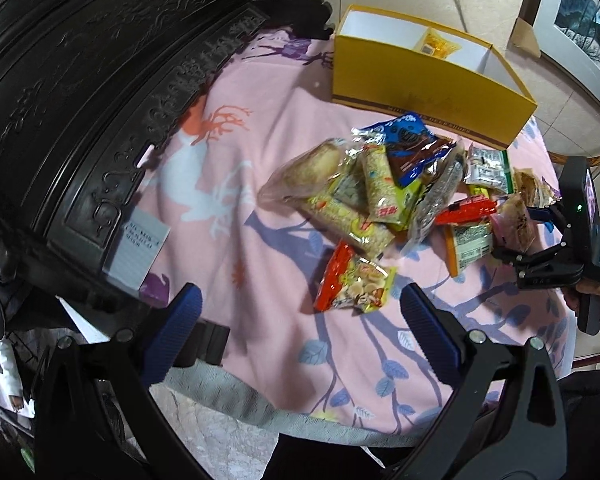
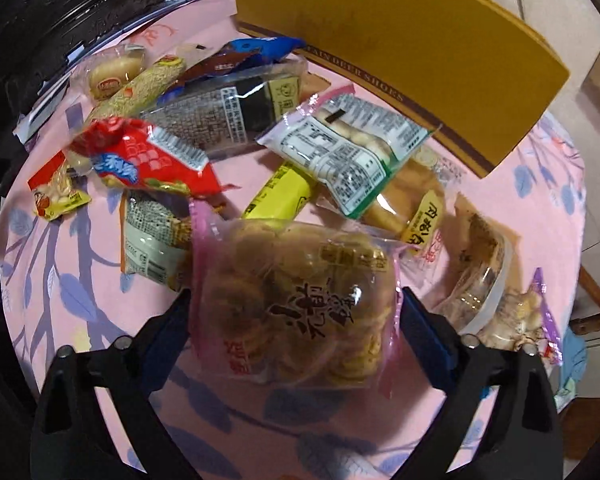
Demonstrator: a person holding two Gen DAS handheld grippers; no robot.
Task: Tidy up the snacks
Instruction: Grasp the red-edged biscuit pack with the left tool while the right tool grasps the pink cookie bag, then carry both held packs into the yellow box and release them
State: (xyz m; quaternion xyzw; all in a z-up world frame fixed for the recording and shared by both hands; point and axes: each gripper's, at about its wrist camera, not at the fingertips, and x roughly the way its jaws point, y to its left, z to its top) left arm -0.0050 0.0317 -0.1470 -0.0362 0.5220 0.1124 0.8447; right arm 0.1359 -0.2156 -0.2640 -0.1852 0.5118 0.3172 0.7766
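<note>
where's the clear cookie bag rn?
In the right wrist view, the cookie bag sits between the right gripper fingers, at the near edge of the snack pile, in front of the yellow box.

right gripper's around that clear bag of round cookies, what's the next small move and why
Probably lift the cookie bag and carry it toward the yellow box. The right gripper has a finger on each side of it, and the box sits open with only one yellow packet inside.

Your left view crops the framed picture [image 1: 580, 12] at upper right; the yellow box [image 1: 420, 92] wall hides most of its interior.
</note>
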